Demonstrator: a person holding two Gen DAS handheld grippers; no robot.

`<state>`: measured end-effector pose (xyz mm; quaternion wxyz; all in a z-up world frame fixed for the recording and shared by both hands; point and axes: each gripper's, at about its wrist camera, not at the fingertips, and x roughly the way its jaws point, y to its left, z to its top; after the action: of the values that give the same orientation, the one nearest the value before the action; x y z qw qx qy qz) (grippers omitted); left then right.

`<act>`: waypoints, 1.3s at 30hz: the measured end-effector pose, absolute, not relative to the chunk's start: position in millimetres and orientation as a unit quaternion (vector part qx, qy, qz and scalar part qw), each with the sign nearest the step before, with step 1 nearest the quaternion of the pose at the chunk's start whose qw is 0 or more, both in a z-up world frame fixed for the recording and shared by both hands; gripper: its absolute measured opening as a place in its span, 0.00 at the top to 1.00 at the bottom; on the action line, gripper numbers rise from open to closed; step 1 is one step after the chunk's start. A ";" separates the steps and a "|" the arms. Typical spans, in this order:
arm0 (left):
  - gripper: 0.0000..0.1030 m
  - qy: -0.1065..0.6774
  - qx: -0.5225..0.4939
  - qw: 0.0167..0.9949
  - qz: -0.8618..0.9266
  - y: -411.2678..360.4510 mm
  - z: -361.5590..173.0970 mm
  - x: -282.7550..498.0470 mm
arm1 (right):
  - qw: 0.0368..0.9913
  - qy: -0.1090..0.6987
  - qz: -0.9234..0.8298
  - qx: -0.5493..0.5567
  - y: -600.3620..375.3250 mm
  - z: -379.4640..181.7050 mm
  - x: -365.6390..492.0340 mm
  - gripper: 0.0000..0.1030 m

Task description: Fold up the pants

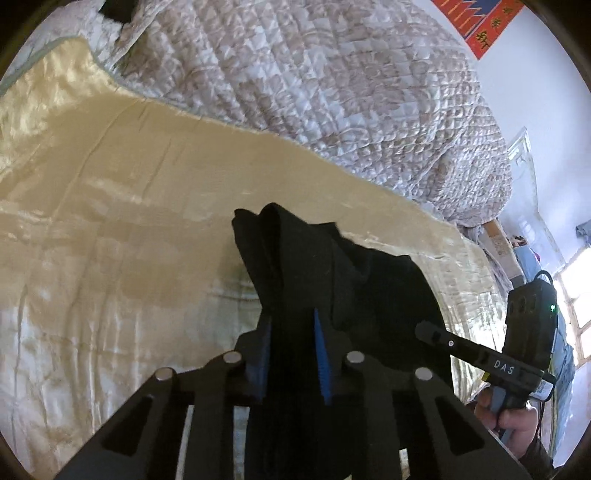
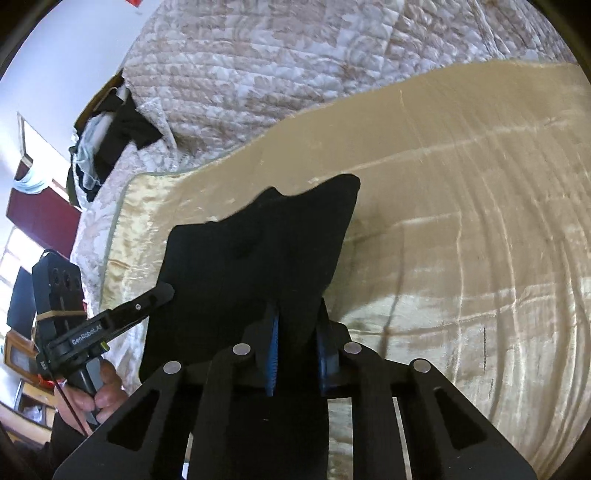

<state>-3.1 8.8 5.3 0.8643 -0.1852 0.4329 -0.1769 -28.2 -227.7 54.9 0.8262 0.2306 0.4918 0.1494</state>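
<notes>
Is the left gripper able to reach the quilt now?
Probably not: the left gripper is shut on the black pants, and the quilt lies beyond the golden blanket.

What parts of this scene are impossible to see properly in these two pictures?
- Black pants: lower part hidden by the left gripper, left wrist view.
- Pants' overall shape: bunched, cut off behind the right gripper, right wrist view.
- Clothes pile: too small to tell items.

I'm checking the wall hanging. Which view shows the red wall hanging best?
The left wrist view: the red hanging with orange, blue and black patterns fills the top right corner on the wall. The right wrist view catches only a tiny red sliver at its top edge.
</notes>
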 end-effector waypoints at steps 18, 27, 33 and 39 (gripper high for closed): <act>0.79 0.443 -0.124 0.884 -0.078 44.4 13.8 67.6 | 0.851 0.480 0.116 0.178 -220.6 69.5 45.6 0.78; 0.76 0.421 -0.070 0.901 -0.075 15.7 27.2 1.6 | 0.869 0.471 0.110 0.105 -194.8 84.6 -19.5 0.76; 0.76 0.424 -0.048 0.903 -0.055 3.2 18.6 -32.8 | 0.867 0.479 0.114 0.079 -174.9 82.0 -53.7 0.76; 0.76 0.448 -0.027 0.893 -0.043 -5.5 -4.3 -47.4 | 0.857 0.505 0.099 0.039 -164.2 62.6 -65.8 0.76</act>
<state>-47.4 -5.5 -4.3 0.8927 -0.0268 0.4478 -0.0425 -65.8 -164.2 62.6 0.8567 0.0394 0.5047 0.0990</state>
